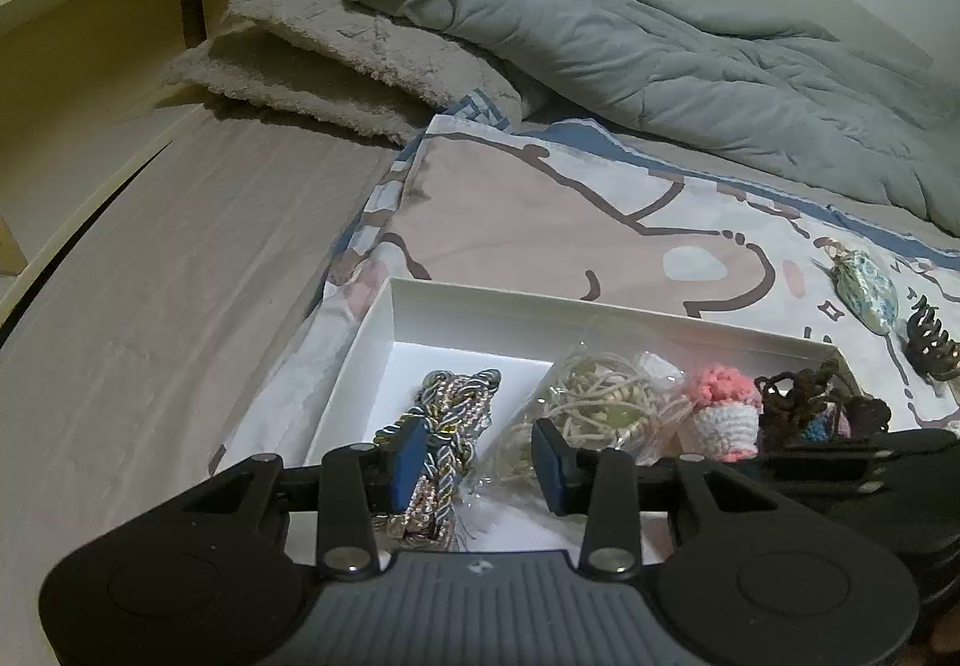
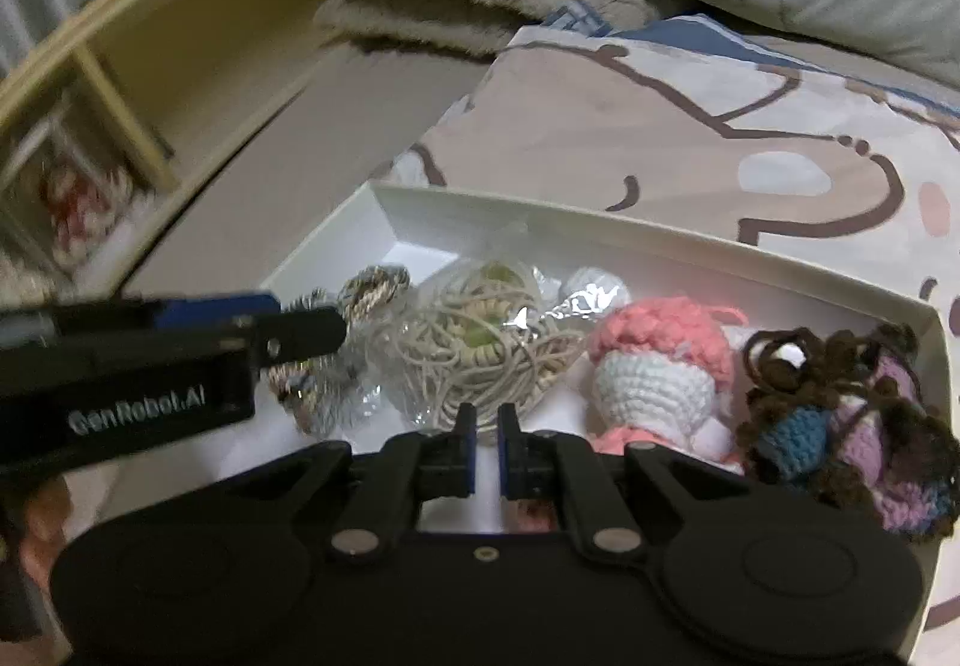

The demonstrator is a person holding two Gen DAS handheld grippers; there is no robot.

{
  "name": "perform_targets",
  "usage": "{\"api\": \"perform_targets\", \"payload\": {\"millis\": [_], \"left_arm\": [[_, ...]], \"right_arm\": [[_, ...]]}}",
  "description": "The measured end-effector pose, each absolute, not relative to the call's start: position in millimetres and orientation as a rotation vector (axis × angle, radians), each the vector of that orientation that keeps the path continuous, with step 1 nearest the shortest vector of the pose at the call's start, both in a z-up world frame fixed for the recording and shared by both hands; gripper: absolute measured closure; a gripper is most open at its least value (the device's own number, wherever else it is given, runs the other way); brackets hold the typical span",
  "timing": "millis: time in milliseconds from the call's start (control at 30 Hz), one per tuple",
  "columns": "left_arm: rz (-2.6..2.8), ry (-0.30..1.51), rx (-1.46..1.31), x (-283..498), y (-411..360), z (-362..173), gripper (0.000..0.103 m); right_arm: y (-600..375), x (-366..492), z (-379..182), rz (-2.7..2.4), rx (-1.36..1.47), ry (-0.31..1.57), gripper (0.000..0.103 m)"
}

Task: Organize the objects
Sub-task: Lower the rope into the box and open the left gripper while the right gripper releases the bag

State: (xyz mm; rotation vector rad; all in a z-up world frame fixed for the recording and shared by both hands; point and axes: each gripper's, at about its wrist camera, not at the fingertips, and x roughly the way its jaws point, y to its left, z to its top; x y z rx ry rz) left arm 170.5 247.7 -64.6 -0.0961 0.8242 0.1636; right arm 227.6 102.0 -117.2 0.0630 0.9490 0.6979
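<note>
A white box point(image 1: 456, 300) point(image 2: 540, 213) lies on a patterned pillow on the bed. In it are a braided cord bundle point(image 1: 447, 414) point(image 2: 372, 288), a clear bag of beige cord point(image 1: 606, 402) point(image 2: 480, 342), a pink and white crochet doll point(image 1: 723, 408) point(image 2: 654, 360) and a dark-haired crochet doll point(image 1: 810, 408) point(image 2: 840, 414). My left gripper point(image 1: 480, 462) is open over the box's near edge, between the braid and the bag. My right gripper point(image 2: 487, 444) has its fingers almost together with a thin gap and nothing between them, just above the bag.
A floral fabric pouch point(image 1: 867, 288) and a dark hair claw point(image 1: 930, 336) lie on the pillow point(image 1: 540, 198) right of the box. Folded fuzzy blankets point(image 1: 336, 60), a grey duvet point(image 1: 660, 42) and a wooden headboard shelf point(image 1: 120, 0) are behind.
</note>
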Motion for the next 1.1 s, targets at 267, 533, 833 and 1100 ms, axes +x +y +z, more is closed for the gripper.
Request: {"api": "perform_targets", "payload": {"millis": [267, 533, 833, 1100], "left_arm": [[0.158, 0.821, -0.114, 168, 247, -60, 0.065], [0.171, 0.819, -0.135, 156, 242, -47, 0.065], [0.182, 0.819, -0.146, 136, 233, -32, 0.065], [0.2, 0.827, -0.126, 118, 224, -22, 0.054]], "right_arm": [[74, 234, -93, 0.686, 0.175, 0.909, 0.096], [58, 226, -72, 0.676, 0.128, 0.865, 0.09], [36, 209, -58, 0.646, 0.072, 0.842, 0.074], [20, 194, -46, 0.611, 0.041, 0.816, 0.048]]}}
